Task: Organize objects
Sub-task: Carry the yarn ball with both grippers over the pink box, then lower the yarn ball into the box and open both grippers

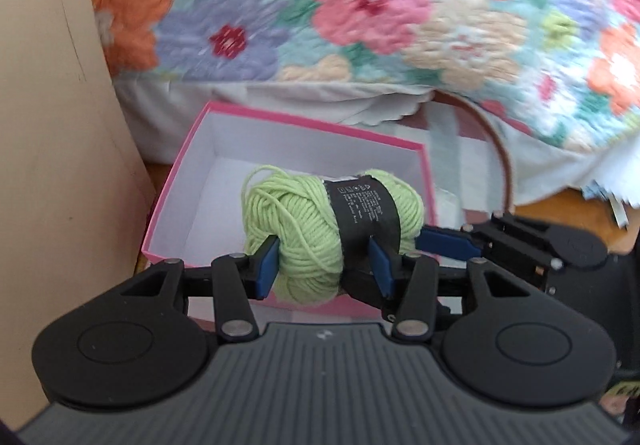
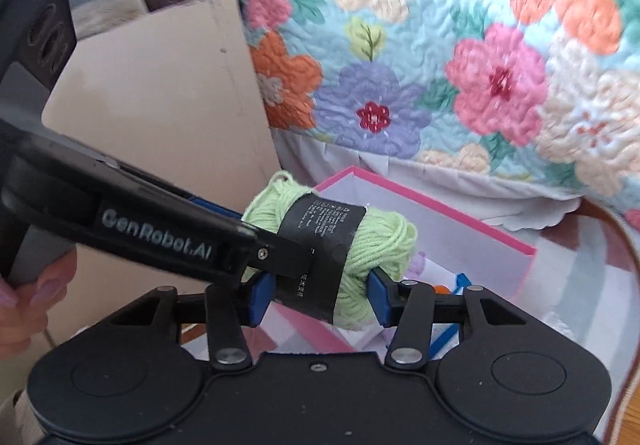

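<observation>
Nearest in the left wrist view, the left gripper (image 1: 324, 269) pinches the green yarn ball (image 1: 320, 221), its blue pads pressed into the wool on either side. The ball hangs just above the near edge of the pink box (image 1: 304, 125), whose white inside looks bare here. The right gripper (image 2: 318, 299) also has its pads against the same ball, one on the black label (image 2: 320, 241), one on the wool, so both grippers hold it.

The step in hand seems to be a handover or joint carry over the box; next, one gripper should let go.

Only the right wrist view shows a hand (image 2: 24, 297) on the left gripper's handle and small items beyond the box. Behind the box lies the flowered quilt (image 1: 400, 5).
</observation>
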